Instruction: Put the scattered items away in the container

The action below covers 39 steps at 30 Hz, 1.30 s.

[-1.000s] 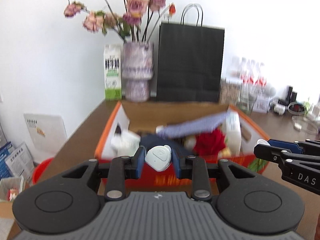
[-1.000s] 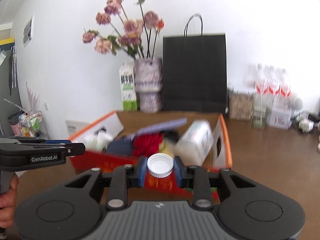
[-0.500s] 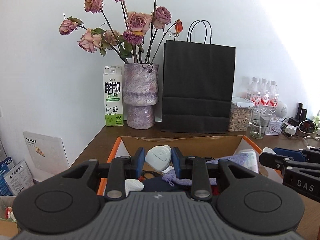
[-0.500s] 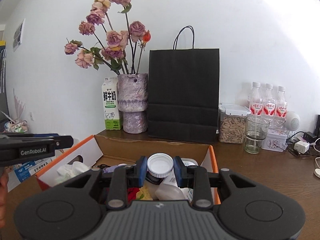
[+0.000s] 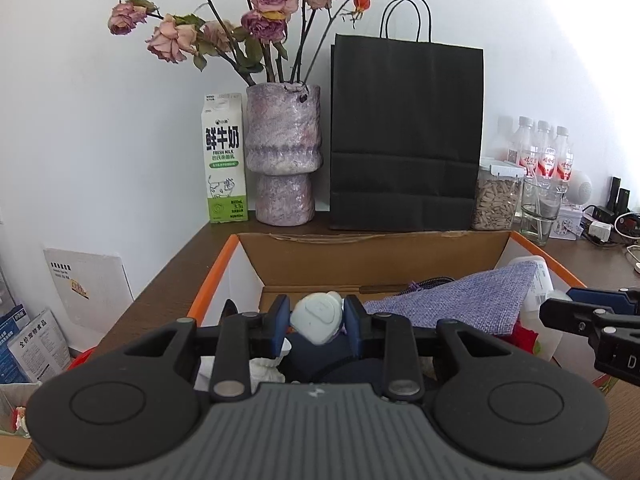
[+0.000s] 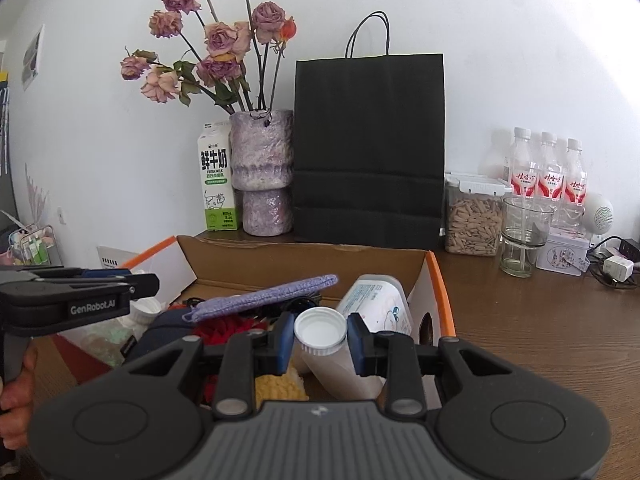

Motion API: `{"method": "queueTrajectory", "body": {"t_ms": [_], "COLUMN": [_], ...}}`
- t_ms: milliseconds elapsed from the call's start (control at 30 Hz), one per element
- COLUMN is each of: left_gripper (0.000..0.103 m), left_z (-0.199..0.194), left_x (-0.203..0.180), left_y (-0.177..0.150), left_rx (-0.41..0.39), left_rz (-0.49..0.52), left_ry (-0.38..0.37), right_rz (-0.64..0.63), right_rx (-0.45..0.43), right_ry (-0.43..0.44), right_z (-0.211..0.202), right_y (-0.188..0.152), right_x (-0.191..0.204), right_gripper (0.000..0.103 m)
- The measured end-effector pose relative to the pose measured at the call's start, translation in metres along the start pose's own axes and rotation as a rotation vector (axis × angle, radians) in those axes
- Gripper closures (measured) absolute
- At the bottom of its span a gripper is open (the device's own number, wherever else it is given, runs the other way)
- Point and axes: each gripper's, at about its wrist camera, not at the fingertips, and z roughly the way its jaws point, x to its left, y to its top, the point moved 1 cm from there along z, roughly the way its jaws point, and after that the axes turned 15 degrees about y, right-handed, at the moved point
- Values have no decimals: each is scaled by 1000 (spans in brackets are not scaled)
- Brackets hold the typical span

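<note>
An orange-edged cardboard box (image 5: 372, 240) lies just under both grippers, holding a purple cloth pouch (image 5: 460, 300), a navy item (image 5: 328, 360) and a white plastic bottle (image 6: 376, 304). My left gripper (image 5: 316, 320) hovers over the box's near left part. Its jaws are opening, and a pale rounded white gadget (image 5: 318, 316) sits tilted and loose between the blue pads. My right gripper (image 6: 320, 334) is shut on a white bottle cap (image 6: 320, 330) above the box's near right part. Each gripper shows at the edge of the other's view: right gripper (image 5: 592, 312), left gripper (image 6: 144, 280).
Behind the box stand a milk carton (image 5: 224, 160), a purple vase (image 5: 282, 152) of dried roses and a black paper bag (image 5: 404, 136). To the right are a seed jar (image 6: 472, 216), a glass (image 6: 524, 232), water bottles (image 6: 548, 180) and cables (image 6: 612, 268) on the brown table (image 6: 540, 320).
Both grippers moved forward over the box, which now fills the lower view. The left pads have spread and the white gadget has tipped between them. The right gripper still clamps the cap.
</note>
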Motion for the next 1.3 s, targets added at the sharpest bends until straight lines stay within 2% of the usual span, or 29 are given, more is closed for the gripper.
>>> {"method": "queueTrajectory", "body": {"t_ms": [33, 67, 100, 133, 300, 567, 1067, 1300], "left_gripper": [48, 19, 5, 0, 0, 0, 0, 0], "left_z": [-2, -5, -9, -13, -22, -29, -120, -163], "left_x": [0, 0, 1, 3, 8, 14, 37, 40], "left_y": [0, 1, 2, 2, 2, 3, -10, -32], "left_rx": [-6, -18, -43, -73, -88, -68, -81, -43], "left_rz": [1, -1, -5, -10, -35, -46, 5, 11], "left_ry": [11, 28, 54, 76, 56, 59, 9, 10], "right_rz": [-1, 1, 3, 3, 5, -1, 27, 46], "right_rx": [-2, -5, -18, -39, -99, -70, -33, 3], "right_ry": [-4, -9, -14, -16, -13, -27, -15, 1], "right_z": [-1, -3, -6, -10, -26, -32, -93, -127], "right_y": [0, -1, 0, 0, 5, 7, -6, -27], "right_x": [1, 2, 3, 3, 9, 17, 67, 89], "right_gripper": [66, 41, 26, 1, 0, 0, 0, 0]}}
